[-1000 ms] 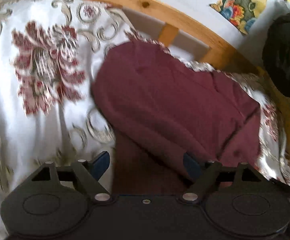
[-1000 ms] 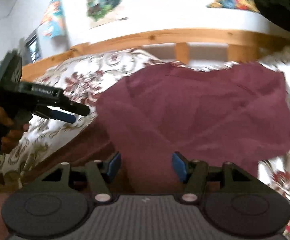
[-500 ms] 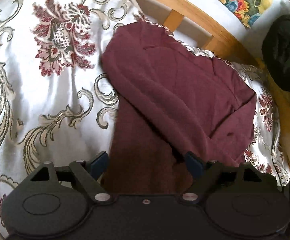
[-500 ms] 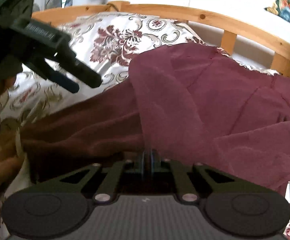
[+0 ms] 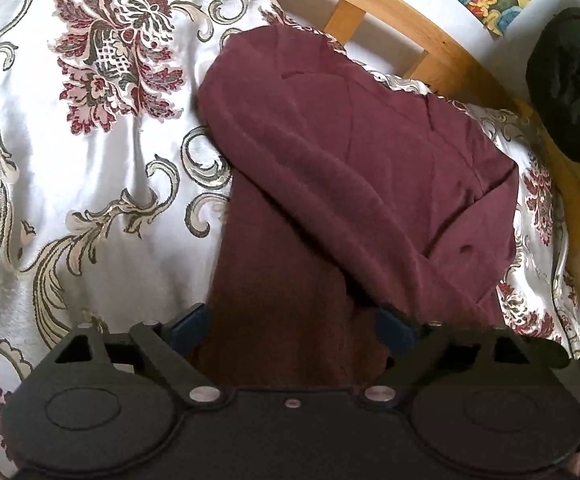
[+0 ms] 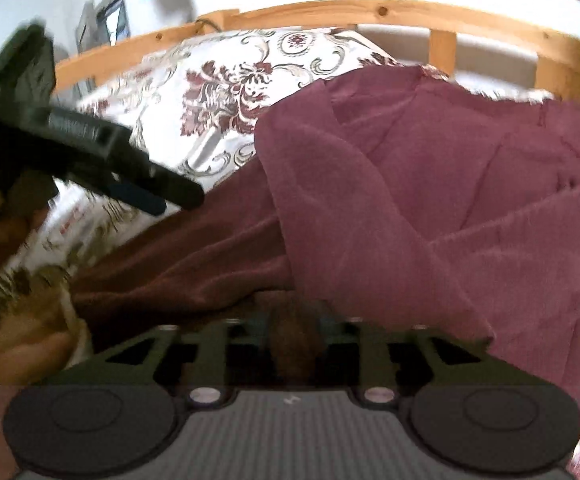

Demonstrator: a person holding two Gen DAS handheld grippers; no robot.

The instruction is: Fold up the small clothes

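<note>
Claws angled down over garment

text: none legible | left gripper side lettering: blurred, unreadable

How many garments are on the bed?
1: a maroon garment lying partly folded on the floral bedspread, its near end between both grippers. More could lie outside the views.

The garment lies on the bedspread, with the bed rail behind it.
</note>
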